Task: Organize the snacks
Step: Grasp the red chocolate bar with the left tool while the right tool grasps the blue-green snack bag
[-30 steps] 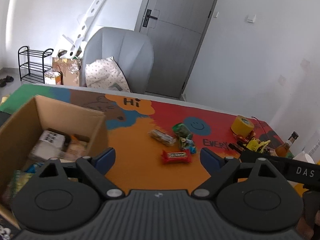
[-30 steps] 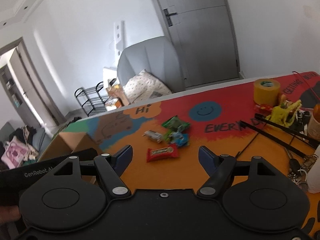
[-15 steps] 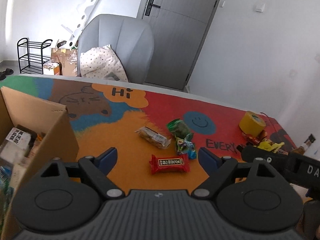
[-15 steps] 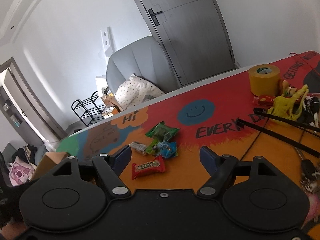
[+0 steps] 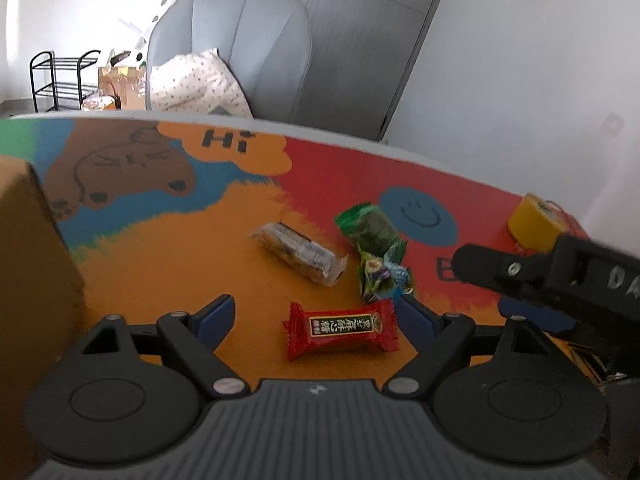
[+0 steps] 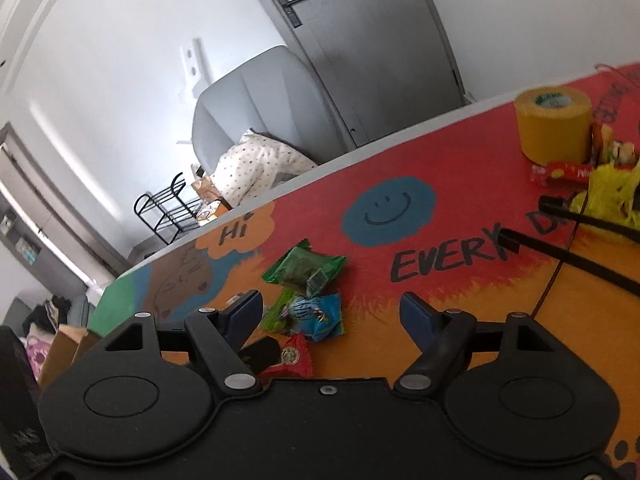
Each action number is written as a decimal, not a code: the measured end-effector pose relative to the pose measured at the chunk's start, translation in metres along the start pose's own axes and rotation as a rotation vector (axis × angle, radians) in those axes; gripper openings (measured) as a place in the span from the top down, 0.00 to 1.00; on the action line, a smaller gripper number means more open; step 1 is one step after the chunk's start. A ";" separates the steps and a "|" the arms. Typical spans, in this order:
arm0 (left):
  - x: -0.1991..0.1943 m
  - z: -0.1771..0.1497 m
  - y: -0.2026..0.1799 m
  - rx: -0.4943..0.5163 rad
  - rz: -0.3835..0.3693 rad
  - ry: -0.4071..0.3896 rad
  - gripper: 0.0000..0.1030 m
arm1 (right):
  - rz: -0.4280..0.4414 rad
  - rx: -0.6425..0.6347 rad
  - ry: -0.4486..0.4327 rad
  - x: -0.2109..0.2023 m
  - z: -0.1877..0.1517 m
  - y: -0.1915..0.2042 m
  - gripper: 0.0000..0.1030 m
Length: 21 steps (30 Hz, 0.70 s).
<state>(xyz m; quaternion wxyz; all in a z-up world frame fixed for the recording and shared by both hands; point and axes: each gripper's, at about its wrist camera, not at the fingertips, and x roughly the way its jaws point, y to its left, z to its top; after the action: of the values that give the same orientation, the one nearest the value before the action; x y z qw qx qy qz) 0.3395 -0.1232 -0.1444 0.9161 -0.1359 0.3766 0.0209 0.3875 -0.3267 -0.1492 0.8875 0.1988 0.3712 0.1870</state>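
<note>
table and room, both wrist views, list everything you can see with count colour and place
red snack bar: 1, red with a dark label, between the left jaws
clear-wrapped snack: 1, clear over a tan and dark filling, behind the red one
green packet: 1, green, by the blue smiley
blue-green candies: small cluster, below the green packet
cardboard box: 1, brown, left edge
tape roll: 1, yellow, far right
table: 1, orange, red and blue print
armchair: 1, grey, with a dotted cushion
shoe rack: 1, black, by the wall
door: 1, grey
left gripper: black, jaws open, just narrowing
right gripper: black, jaws open
</note>
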 end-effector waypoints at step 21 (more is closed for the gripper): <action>-0.005 0.000 0.017 -0.045 0.016 0.022 0.95 | -0.016 0.007 0.055 0.041 -0.007 0.015 0.26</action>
<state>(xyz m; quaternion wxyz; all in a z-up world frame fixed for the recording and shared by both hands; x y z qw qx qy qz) 0.3335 -0.1062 -0.1448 0.9084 -0.1537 0.3872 0.0354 0.4065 -0.2928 -0.1707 0.8777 0.1936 0.3978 0.1841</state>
